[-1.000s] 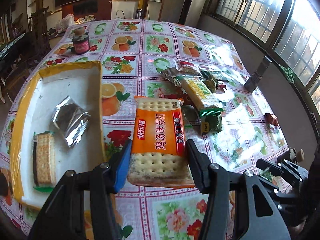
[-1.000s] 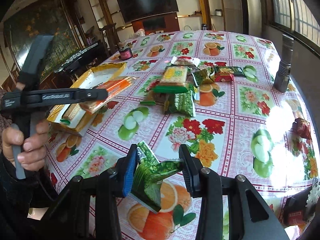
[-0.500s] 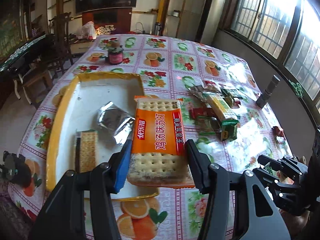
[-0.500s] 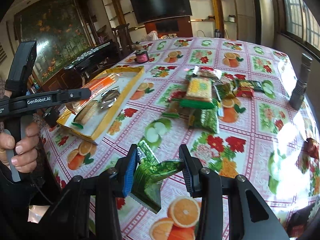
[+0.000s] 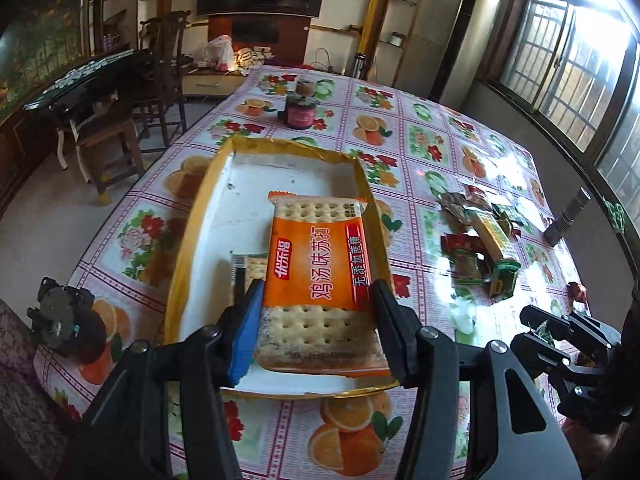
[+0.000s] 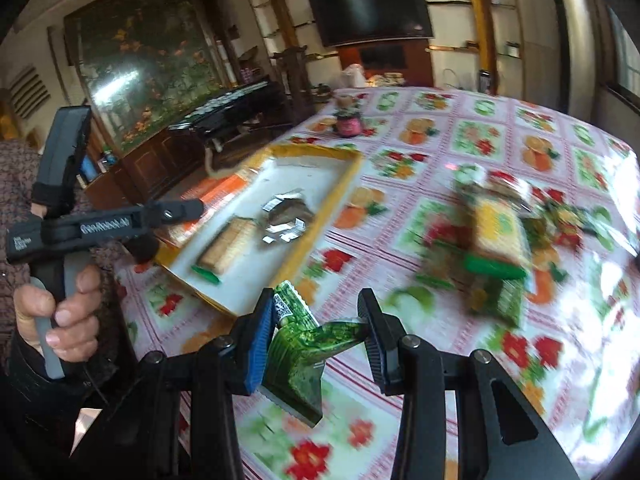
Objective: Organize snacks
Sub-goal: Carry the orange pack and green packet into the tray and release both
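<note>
My left gripper (image 5: pixel 316 320) is shut on an orange cracker packet (image 5: pixel 320 276), held above the white tray with a yellow rim (image 5: pixel 208 208). The packet hides most of a green-edged cracker pack (image 5: pixel 245 266) lying in the tray. In the right wrist view, my right gripper (image 6: pixel 316 326) is shut on a crumpled green snack packet (image 6: pixel 308 348) above the floral tablecloth, just right of the tray's (image 6: pixel 316 224) near corner. In the tray lie the cracker pack (image 6: pixel 226 246) and a silver foil pouch (image 6: pixel 286 218). A hand (image 6: pixel 56 312) grips the left gripper's handle.
A pile of loose snacks (image 5: pixel 484 240) lies right of the tray, blurred in the right wrist view (image 6: pixel 500 236). A dark red jar (image 5: pixel 301 112) stands beyond the tray. A metal flashlight (image 5: pixel 568 218) stands near the table's right edge. Chairs and a dark side table lie to the left.
Both grippers have swung left with their packets. The orange packet now hangs over the tray instead of over the cloth beside it. The green packet has come close to the tray's corner.
</note>
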### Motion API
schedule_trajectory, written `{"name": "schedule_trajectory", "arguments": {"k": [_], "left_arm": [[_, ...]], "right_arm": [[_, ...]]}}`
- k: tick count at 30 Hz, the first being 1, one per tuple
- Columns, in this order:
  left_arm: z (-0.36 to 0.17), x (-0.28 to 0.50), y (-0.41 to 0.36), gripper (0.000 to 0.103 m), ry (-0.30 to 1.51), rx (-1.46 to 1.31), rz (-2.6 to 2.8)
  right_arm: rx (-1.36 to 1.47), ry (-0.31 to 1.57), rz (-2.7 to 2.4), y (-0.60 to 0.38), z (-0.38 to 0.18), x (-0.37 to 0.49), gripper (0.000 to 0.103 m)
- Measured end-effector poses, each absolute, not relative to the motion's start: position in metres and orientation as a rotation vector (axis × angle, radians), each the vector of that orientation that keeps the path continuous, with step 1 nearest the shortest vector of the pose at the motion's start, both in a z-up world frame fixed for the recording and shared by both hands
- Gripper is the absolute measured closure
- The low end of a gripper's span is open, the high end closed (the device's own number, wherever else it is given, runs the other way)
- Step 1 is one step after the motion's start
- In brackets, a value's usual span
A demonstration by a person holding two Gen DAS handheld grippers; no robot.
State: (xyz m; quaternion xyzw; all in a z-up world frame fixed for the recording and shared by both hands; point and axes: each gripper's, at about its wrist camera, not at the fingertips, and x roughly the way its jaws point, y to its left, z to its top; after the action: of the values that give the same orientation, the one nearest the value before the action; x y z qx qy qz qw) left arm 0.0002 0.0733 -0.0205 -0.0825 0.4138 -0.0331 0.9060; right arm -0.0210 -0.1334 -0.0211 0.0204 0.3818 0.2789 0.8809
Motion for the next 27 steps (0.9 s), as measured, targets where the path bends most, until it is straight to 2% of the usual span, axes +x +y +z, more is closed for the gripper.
{"name": "schedule_trajectory", "arguments": {"k": [14, 27], "left_arm": [[-0.034, 0.037, 0.114, 0.048, 0.881, -0.241, -0.042], [-0.066, 0.079, 0.121, 0.048, 0.956, -0.267, -0.052]], "right_arm": [[-0.019, 0.852, 0.754, -0.033, -0.041, 0.027, 0.062], [-0.067, 0.921, 0.773, -0.006, -0.067, 0.048, 0.062]]}}
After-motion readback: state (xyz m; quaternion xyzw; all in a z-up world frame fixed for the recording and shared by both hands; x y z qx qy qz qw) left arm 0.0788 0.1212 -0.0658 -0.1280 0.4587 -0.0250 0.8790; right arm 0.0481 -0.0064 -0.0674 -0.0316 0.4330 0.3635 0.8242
